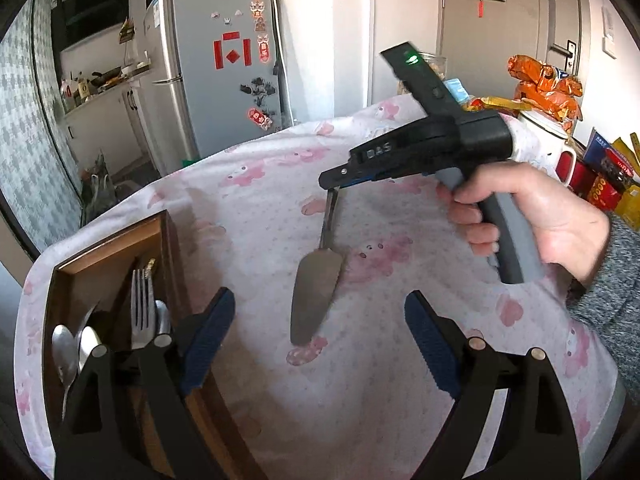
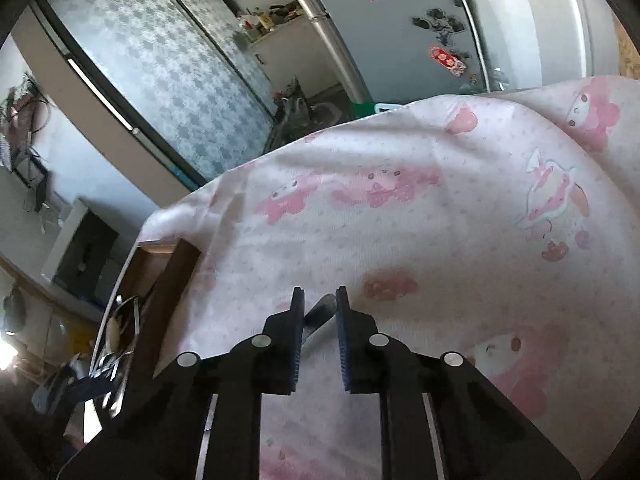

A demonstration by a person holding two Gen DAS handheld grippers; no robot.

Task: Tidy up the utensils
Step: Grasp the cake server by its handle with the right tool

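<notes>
A metal cake server hangs blade-down over the pink-patterned tablecloth, its handle end pinched in my right gripper. In the right wrist view the handle shows between the nearly closed pads of the right gripper. My left gripper is open and empty, low over the cloth, with the server's blade between its fingers' line. A wooden utensil tray at the left holds a fork and spoons; it also shows in the right wrist view.
A white and red mug and orange snack packs stand at the table's far right. A fridge stands beyond the table's far edge. The table edge runs just left of the tray.
</notes>
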